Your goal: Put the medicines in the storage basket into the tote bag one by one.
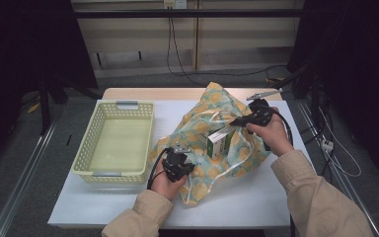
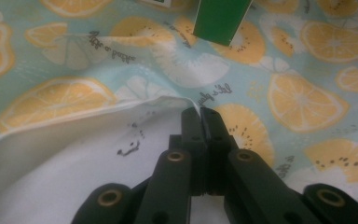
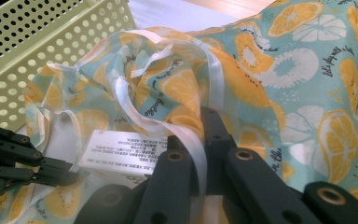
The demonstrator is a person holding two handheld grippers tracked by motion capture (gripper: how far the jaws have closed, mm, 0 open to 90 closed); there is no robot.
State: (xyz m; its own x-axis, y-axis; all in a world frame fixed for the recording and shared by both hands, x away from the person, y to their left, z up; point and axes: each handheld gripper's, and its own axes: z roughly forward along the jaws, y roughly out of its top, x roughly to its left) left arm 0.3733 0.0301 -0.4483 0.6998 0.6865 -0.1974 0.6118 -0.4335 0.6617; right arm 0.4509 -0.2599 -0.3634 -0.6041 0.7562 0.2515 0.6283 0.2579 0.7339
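A fruit-print drawstring bag (image 1: 212, 140) lies on the white worktop (image 1: 256, 197), just right of a pale green basket (image 1: 116, 143). The left gripper (image 1: 185, 165) has its jaws pressed together on the near hem of the bag, where the white lining meets the printed cloth (image 2: 200, 109). The right gripper (image 1: 237, 121) is clamped on the bag's far edge with a white drawstring ribbon (image 3: 186, 140) running between its jaws, holding that side raised. A green-and-white box (image 1: 220, 140) sits in the open mouth of the bag.
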